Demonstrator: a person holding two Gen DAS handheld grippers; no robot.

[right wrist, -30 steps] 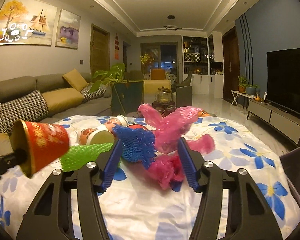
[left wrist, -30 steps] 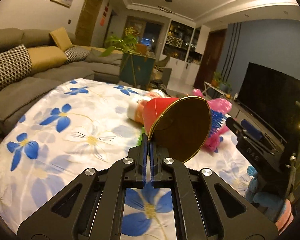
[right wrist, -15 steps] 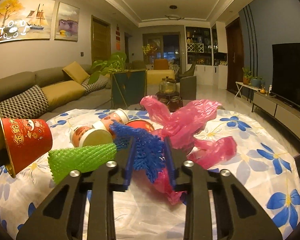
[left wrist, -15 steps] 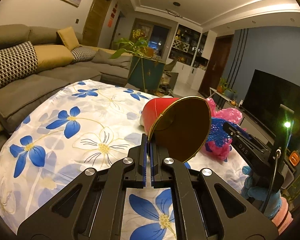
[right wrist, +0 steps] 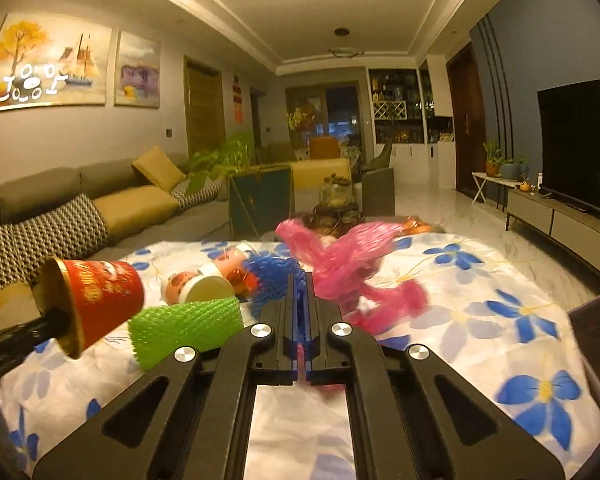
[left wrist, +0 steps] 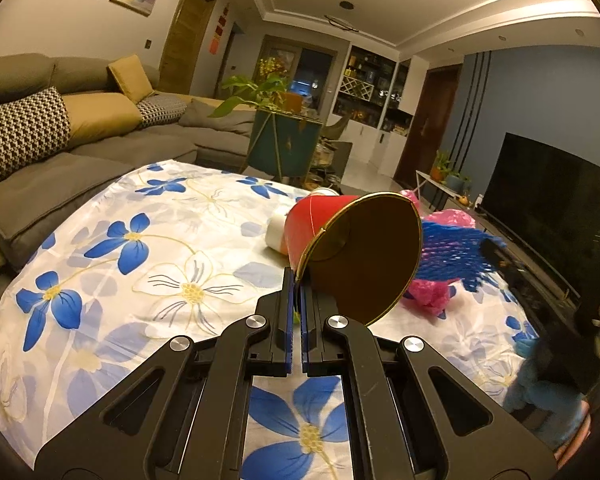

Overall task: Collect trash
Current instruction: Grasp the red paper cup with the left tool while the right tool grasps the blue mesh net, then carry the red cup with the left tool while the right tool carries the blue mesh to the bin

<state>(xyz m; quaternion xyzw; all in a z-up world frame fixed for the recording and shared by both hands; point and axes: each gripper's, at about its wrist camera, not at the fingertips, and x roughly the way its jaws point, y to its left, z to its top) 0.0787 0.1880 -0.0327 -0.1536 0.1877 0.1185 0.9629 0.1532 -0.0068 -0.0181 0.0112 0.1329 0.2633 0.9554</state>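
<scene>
My left gripper (left wrist: 298, 280) is shut on the gold rim of a red paper cup (left wrist: 360, 252), held tilted above the flowered tablecloth (left wrist: 160, 280). The right wrist view shows that red cup (right wrist: 96, 300) at the left, with the left gripper's fingers (right wrist: 40, 328) on its rim. My right gripper (right wrist: 302, 280) is shut on a blue foam net (right wrist: 272, 280); a strip of pink also shows between its pads. A crumpled pink plastic bag (right wrist: 352, 264) sits just beyond. A green foam net (right wrist: 188, 324) and two tipped paper cups (right wrist: 198, 290) lie on the cloth.
A grey sofa (left wrist: 80, 152) with cushions runs along the left. A teal planter cabinet (left wrist: 284, 144) stands behind the table. A dark bin edge (right wrist: 596, 320) shows at the right, with a TV (right wrist: 580, 140) and low console beyond. A blue-gloved hand (left wrist: 540, 380) holds the right gripper.
My right gripper has gone from wide open around the blue net to shut on it, and lifted. The left gripper kept its hold on the red cup and shifted slightly.
</scene>
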